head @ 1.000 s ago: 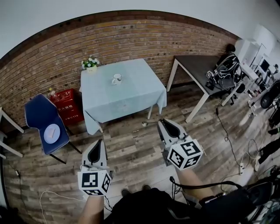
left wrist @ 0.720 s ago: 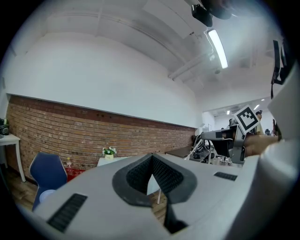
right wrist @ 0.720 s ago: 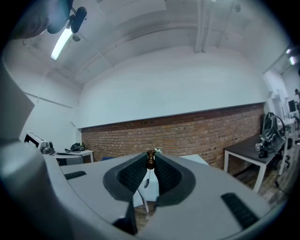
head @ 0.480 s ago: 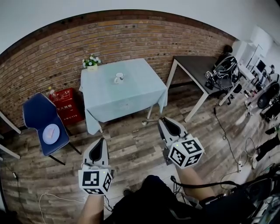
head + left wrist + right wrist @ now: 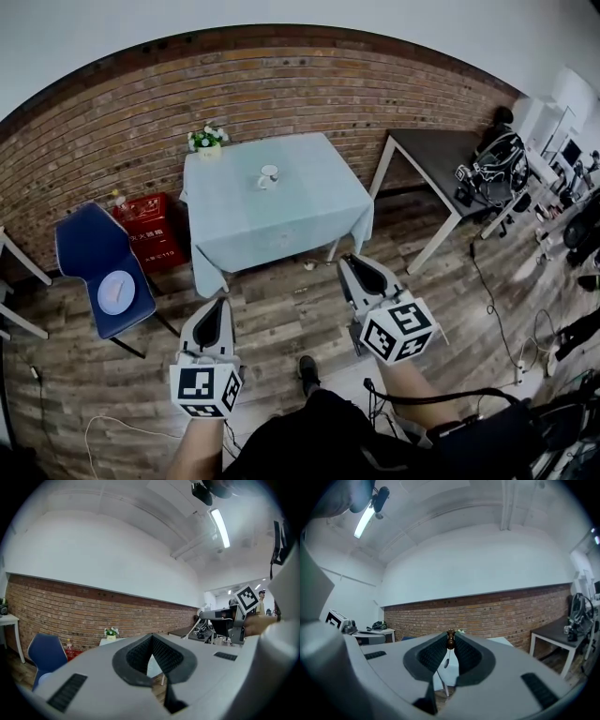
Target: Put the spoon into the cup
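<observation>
A white cup (image 5: 269, 175) stands on a square table with a pale blue cloth (image 5: 281, 220) by the brick wall, well ahead of both grippers. My right gripper (image 5: 349, 262) is held level and is shut on a small spoon (image 5: 311, 265), whose bowl sticks out to the left of the tips. In the right gripper view the brown handle end (image 5: 450, 639) is pinched at the tips of the right gripper (image 5: 450, 636) and the bowl hangs below. My left gripper (image 5: 220, 303) is shut and empty; in its own view the left gripper (image 5: 151, 637) hides the cup.
A flower pot (image 5: 208, 139) sits at the table's far left corner. A blue chair (image 5: 101, 267) bearing a white plate and a red crate (image 5: 145, 228) stand to the left. A dark table (image 5: 441, 155) with bags is at right; cables (image 5: 506, 337) lie on the wooden floor.
Both grippers have been carried forward toward the blue-cloth table, which now sits a little further right in the head view. A shoe has come into view below. The jaws have not changed.
</observation>
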